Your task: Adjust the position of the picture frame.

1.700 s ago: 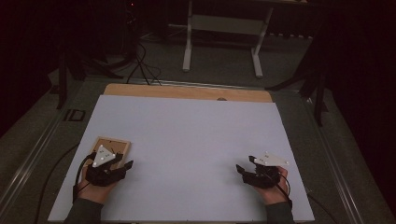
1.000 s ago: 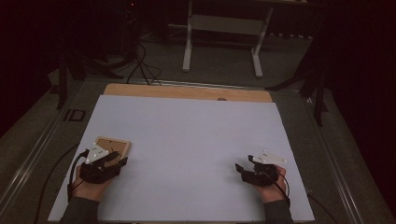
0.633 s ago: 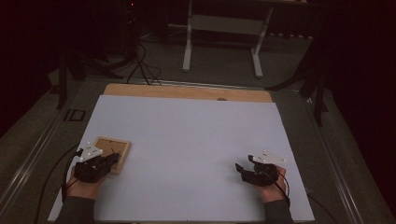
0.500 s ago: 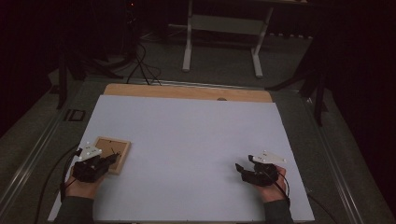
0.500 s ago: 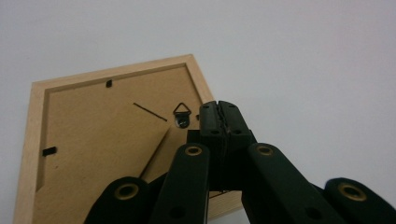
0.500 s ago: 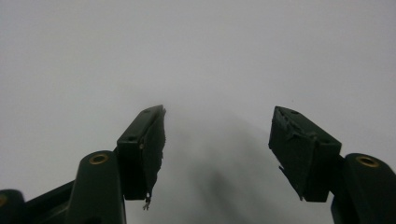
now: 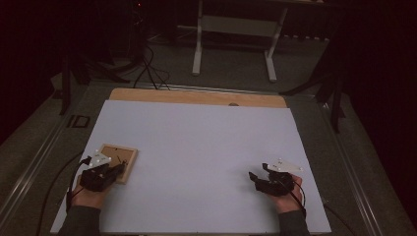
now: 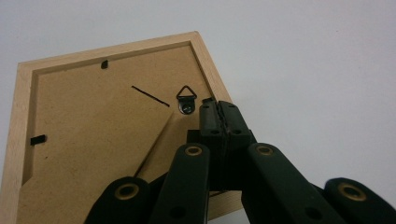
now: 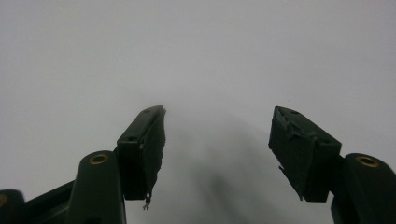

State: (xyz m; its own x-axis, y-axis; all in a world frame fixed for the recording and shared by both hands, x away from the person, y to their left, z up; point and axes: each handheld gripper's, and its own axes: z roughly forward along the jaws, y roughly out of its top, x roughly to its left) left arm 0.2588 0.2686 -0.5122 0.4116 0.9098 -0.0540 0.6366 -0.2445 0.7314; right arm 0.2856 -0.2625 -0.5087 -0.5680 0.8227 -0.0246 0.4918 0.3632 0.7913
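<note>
A small wooden picture frame point(image 7: 114, 157) lies face down near the white sheet's left edge. In the left gripper view its brown backing point(image 8: 93, 140) shows a metal hanger point(image 8: 186, 98) and small black clips. My left gripper point(image 7: 119, 169) rests over the frame's near right corner, and its jaws point(image 8: 219, 109) are pressed together just below the hanger, with nothing visible between them. My right gripper point(image 7: 253, 178) lies on the sheet at the right, pointing left. It stands open point(image 9: 217, 126) over bare white surface.
The white sheet point(image 7: 196, 142) covers the table, with a bare wooden strip point(image 7: 196, 97) along its far edge. On the dark floor beyond are white desk legs point(image 7: 198, 44) and cables point(image 7: 147, 69). A person's hands hold both grippers at the near edge.
The left hand and gripper have slid left and toward the near edge, uncovering most of the frame. The right gripper has hardly moved.
</note>
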